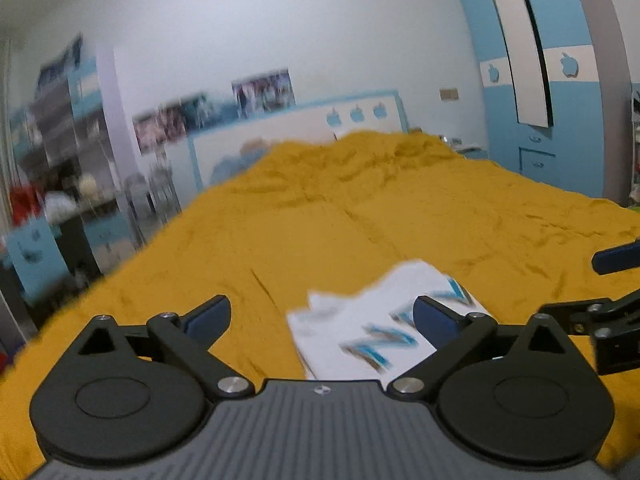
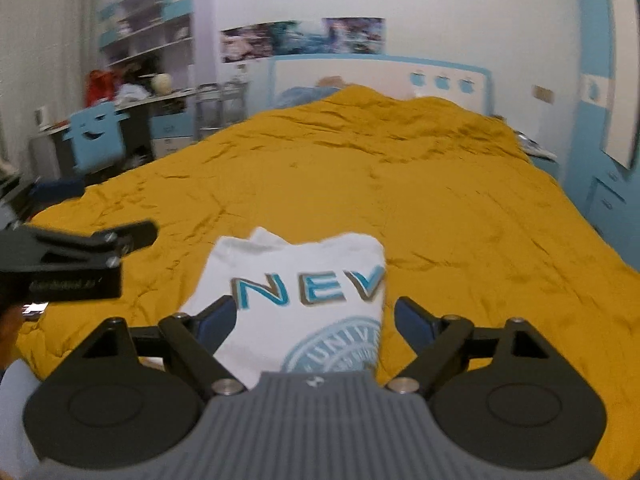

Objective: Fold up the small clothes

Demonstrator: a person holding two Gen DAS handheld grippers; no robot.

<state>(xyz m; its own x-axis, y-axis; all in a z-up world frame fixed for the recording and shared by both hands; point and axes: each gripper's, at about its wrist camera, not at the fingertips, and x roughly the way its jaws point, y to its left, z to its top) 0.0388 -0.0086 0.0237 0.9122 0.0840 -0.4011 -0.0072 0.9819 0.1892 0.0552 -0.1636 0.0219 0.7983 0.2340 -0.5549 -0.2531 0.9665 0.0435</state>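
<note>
A small white T-shirt with blue letters lies folded into a compact rectangle on the yellow bedspread. It also shows in the left wrist view, blurred. My right gripper is open and empty, its fingers apart just above the near end of the shirt. My left gripper is open and empty, above the bedspread at the shirt's left edge. The left gripper's body shows at the left of the right wrist view. The right gripper's fingers show at the right edge of the left wrist view.
The bedspread covers a large bed with a blue-and-white headboard. A desk, blue chair and shelves stand at the left. A blue wardrobe stands at the right.
</note>
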